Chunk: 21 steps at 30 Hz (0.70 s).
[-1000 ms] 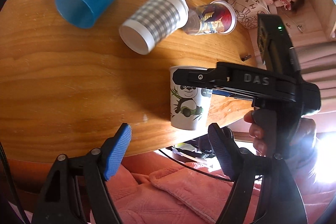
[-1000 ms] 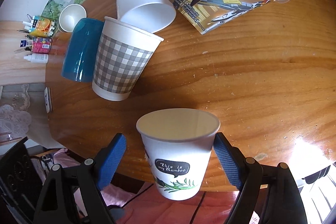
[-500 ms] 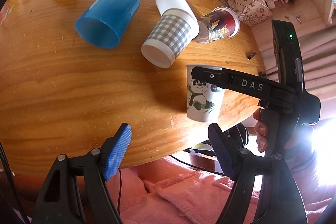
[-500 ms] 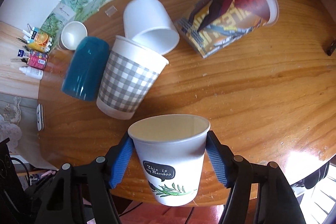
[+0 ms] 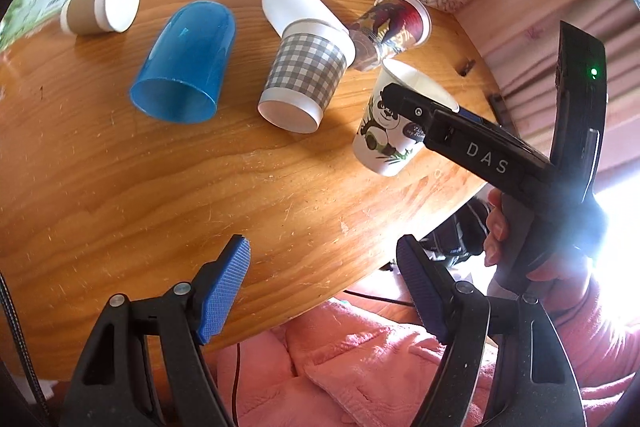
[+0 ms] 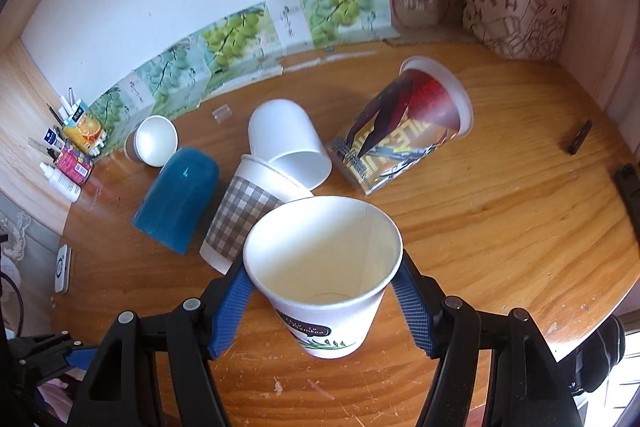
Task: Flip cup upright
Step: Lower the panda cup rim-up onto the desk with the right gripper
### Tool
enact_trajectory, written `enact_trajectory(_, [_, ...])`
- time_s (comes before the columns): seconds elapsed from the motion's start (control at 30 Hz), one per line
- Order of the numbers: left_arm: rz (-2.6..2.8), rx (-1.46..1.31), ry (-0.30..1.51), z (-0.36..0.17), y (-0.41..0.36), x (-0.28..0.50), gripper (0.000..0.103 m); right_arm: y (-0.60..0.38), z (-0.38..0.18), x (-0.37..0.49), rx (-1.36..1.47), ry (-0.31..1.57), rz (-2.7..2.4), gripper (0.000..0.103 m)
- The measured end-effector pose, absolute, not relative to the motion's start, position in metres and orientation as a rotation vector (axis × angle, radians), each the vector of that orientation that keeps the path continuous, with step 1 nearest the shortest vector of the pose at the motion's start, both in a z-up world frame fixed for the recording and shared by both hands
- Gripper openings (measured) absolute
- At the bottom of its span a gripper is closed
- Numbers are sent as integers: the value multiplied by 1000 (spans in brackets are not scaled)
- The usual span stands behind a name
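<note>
Six cups show: five lie on their sides on the wooden table [image 6: 500,211], and the panda cup [image 6: 326,281], mouth up and tilted, is clamped between the right gripper [image 6: 322,301] pads. Left gripper [image 5: 324,285] hangs with jaws apart, holding nothing.

The panda cup [image 6: 326,291] stood between the right gripper's [image 6: 322,301] fingers [image 6: 231,301], nearest on the surface [image 6: 500,227]; the checked cup [image 6: 244,217] lay behind it, the tumbler [image 6: 178,199] further left.
</note>
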State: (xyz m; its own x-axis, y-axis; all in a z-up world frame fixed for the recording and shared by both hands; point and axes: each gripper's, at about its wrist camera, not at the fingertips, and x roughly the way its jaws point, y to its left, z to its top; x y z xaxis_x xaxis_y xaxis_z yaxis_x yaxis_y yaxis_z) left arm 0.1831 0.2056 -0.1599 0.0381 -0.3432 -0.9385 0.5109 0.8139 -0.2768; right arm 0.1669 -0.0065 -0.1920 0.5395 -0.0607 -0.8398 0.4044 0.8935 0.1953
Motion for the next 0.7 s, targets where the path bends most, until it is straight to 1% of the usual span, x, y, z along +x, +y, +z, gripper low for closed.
enact_trajectory(0.27, [-741, 207, 1385, -157, 207, 191, 79, 15, -197, 158, 317, 907, -342, 69])
enact_trajectory(0.63, [-827, 321, 1359, -157, 194, 203, 79, 31, -202, 132, 372, 843, -407, 69])
enact_trajectory(0.7, [-840, 329, 1356, -156, 192, 202, 79, 31, -203, 127, 391, 849, -410, 71])
